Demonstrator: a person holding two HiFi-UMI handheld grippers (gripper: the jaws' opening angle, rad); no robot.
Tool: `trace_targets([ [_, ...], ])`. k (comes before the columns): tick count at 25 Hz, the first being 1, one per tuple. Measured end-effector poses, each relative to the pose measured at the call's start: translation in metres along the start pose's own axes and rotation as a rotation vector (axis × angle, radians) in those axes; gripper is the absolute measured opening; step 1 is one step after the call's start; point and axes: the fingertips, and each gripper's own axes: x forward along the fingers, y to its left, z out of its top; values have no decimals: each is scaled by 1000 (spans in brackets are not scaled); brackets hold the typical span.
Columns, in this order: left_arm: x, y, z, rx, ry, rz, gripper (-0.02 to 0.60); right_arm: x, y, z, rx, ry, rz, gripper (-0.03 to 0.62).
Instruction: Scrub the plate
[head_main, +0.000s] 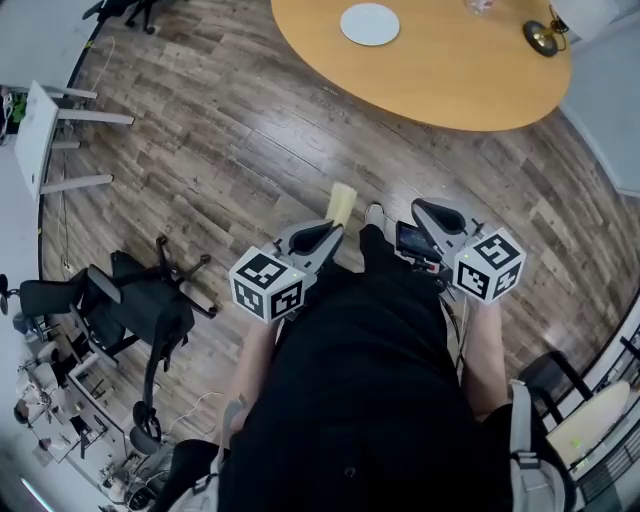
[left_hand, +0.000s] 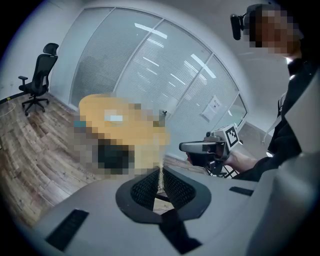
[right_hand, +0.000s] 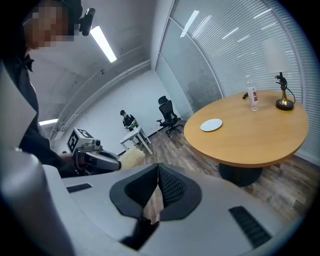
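Two grippers: left gripper (left_hand: 161, 181) pinches a yellow pad (head_main: 342, 204), perhaps a sponge, its length pointing tableward; right gripper (right_hand: 158, 175) has its jaws pressed together. White plate (head_main: 369, 24) lies flat on the table (head_main: 450, 80).

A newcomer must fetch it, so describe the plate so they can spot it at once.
Find the big oval wooden table on the plank floor. The plate lies on its top, apart from the clear bottle and the brass-coloured stand. It is the only flat, white, round thing there; the other two stand upright.
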Motion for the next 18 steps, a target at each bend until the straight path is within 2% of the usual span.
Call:
trace_targets([
  [8, -11, 5, -18, -33, -8, 33, 28, 20, 10, -15, 14, 53, 24, 18],
  [15, -51, 40, -16, -41, -45, 26, 28, 67, 45, 2, 5, 63, 27, 18],
  [18, -73, 69, -11, -13, -38, 30, 28, 92, 65, 13, -12, 51, 8, 18],
])
